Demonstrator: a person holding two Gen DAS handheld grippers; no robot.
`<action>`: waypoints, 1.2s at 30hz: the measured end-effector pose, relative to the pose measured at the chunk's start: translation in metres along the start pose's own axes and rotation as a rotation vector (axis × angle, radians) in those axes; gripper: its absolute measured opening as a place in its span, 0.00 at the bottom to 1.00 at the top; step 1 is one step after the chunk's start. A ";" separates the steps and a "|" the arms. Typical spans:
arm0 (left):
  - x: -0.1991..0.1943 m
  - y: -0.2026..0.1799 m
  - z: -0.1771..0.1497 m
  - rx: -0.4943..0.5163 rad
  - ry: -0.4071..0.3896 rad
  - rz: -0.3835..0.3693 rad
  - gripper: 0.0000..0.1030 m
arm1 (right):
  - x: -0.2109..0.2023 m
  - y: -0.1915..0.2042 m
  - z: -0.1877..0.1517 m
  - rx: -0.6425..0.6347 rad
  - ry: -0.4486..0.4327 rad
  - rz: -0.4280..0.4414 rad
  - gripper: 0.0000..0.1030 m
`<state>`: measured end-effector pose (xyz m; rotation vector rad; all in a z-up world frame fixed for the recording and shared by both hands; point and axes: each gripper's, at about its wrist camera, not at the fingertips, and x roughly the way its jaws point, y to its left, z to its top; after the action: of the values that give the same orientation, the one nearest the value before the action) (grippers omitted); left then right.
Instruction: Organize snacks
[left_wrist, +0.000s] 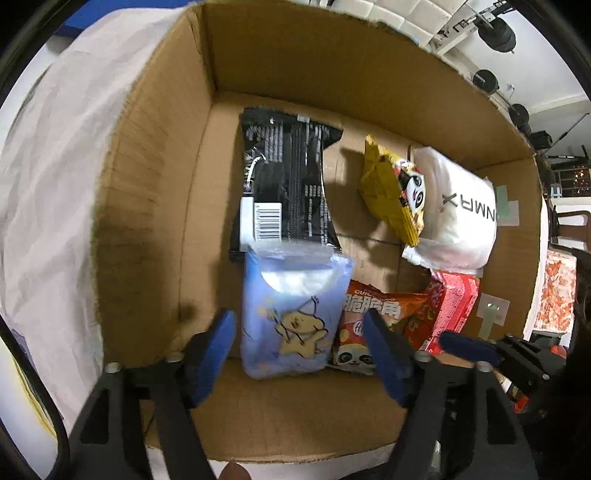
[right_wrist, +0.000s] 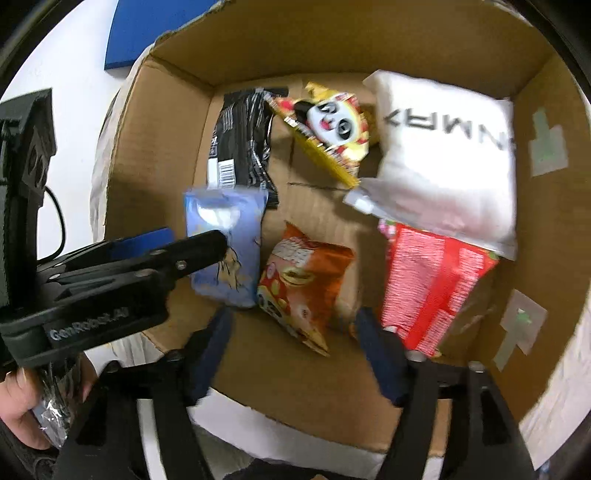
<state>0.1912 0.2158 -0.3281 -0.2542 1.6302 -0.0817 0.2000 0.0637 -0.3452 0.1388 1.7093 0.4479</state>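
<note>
My left tongs (left_wrist: 301, 354) were spread wide, and the blue bag (left_wrist: 291, 314) lay loose between them in the cardboard box (left_wrist: 295, 48). My right tongs (right_wrist: 293, 354) were spread too, over the orange bag (right_wrist: 303, 280). Farther back lay the black bag (left_wrist: 288, 177), yellow panda bag (right_wrist: 332, 125) and white pouch (right_wrist: 447, 155).

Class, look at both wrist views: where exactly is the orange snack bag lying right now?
The orange snack bag lies on the cardboard box floor, near its front edge, between the light-blue packet on its left and the red packet on its right.
</note>
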 end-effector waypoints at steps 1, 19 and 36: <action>-0.003 -0.001 -0.001 -0.001 -0.008 0.001 0.83 | -0.005 -0.002 -0.001 0.001 -0.014 -0.014 0.77; -0.060 -0.024 -0.027 0.025 -0.202 0.084 0.98 | -0.080 -0.036 -0.044 0.143 -0.170 -0.247 1.00; -0.115 -0.054 -0.063 0.085 -0.307 0.124 0.98 | -0.150 -0.015 -0.094 0.131 -0.320 -0.276 1.00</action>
<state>0.1418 0.1813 -0.2002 -0.0939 1.3301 -0.0162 0.1403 -0.0214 -0.2006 0.0630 1.4155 0.1010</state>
